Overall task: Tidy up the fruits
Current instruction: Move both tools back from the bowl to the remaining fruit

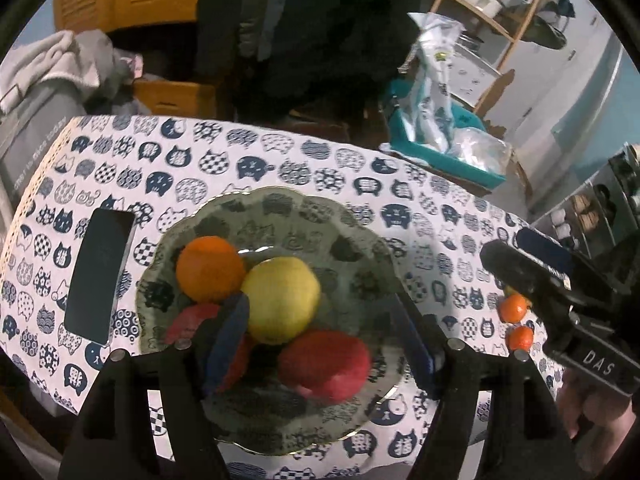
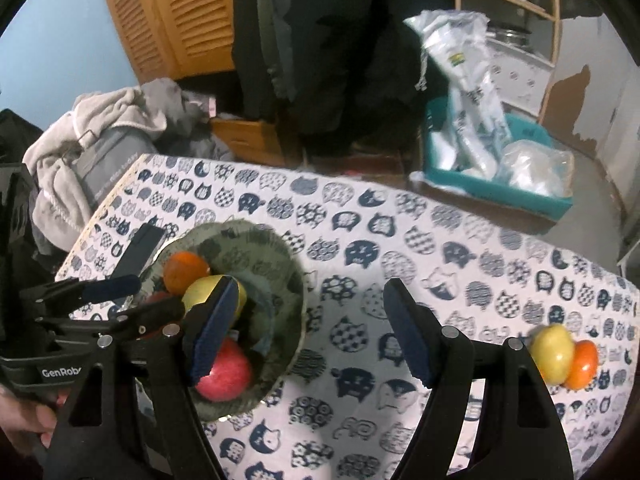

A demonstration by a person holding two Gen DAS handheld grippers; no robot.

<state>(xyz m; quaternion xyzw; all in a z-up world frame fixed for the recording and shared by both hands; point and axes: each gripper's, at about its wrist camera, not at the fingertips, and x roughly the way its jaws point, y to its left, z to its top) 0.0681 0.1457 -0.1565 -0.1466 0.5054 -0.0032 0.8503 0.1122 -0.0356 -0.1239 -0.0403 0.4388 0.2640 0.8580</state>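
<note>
Both tongs over the table, cat-print cloth, pointing steeply down.

Left tongs: released, nothing between the blue pads; they hang above the plate. Right tongs: also released and empty, over bare cloth between the plate and the loose fruit.

Plate is a scalloped, see-through glass dish at table left. In it: an orange at the back, a yellow fruit mid-plate touching the orange, a red apple at the near side, and a second red fruit partly hidden behind the left pad. Kind of the yellow one uncertain; the frame is blurred, possibly an apple or a lemon.

Still off the plate, at table right: a yellow-green fruit touching a small orange-red one. Dark phone lies flat just beside the plate.

Handling judgement: the loose pair looks small, light, round and smooth, so prone to roll or squirt out of the pads. Take each across its widest middle, pads level, gentle squeeze; skin bruises. They touch, so lifting one may nudge the other toward the table edge.

Plate is glass and already crowded: set fruit down low in the open far side, no dropping.
</note>
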